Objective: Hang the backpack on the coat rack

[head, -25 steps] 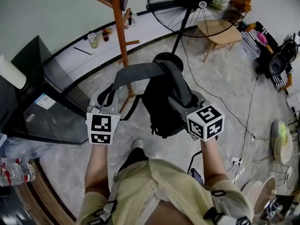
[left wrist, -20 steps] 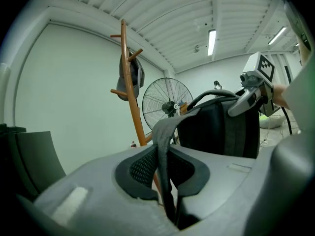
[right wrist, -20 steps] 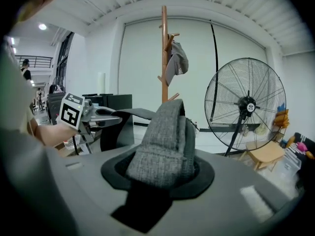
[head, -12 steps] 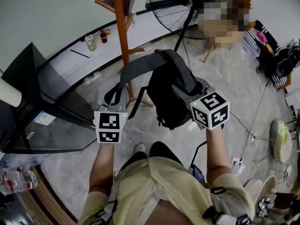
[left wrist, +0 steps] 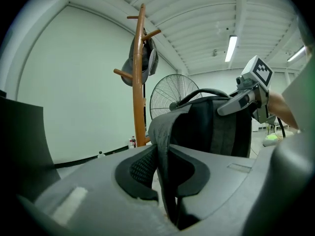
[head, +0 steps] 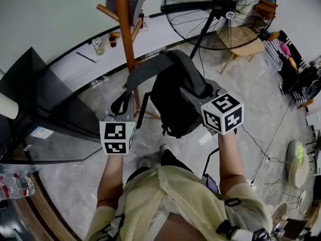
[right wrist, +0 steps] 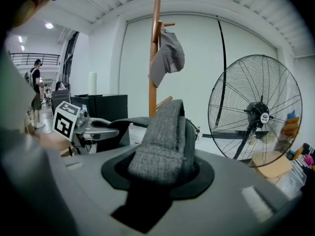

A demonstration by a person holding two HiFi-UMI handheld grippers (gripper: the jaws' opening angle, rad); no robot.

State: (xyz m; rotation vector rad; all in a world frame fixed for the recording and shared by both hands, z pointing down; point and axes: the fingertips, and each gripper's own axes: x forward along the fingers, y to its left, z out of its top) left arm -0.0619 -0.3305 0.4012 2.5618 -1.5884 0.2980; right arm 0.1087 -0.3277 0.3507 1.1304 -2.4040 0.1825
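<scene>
left gripper (left wrist: 165, 181) and right gripper (right wrist: 162, 168) each clench a strap (right wrist: 165, 132) — the backpack (head: 173, 102) hangs just short of the coat rack (head: 125, 39) (a cap (right wrist: 167, 58) on one peg); swinging weight could knock the rack over.

Right claw (right wrist: 158, 178) tight on a grey backpack strap (right wrist: 165, 132) — coat rack (right wrist: 154, 77) with cap (right wrist: 168, 57) beyond

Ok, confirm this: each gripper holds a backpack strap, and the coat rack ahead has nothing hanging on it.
No: a grey cap hangs on the coat rack, as the right gripper view shows. The left gripper and right gripper do each hold a backpack strap.
</scene>
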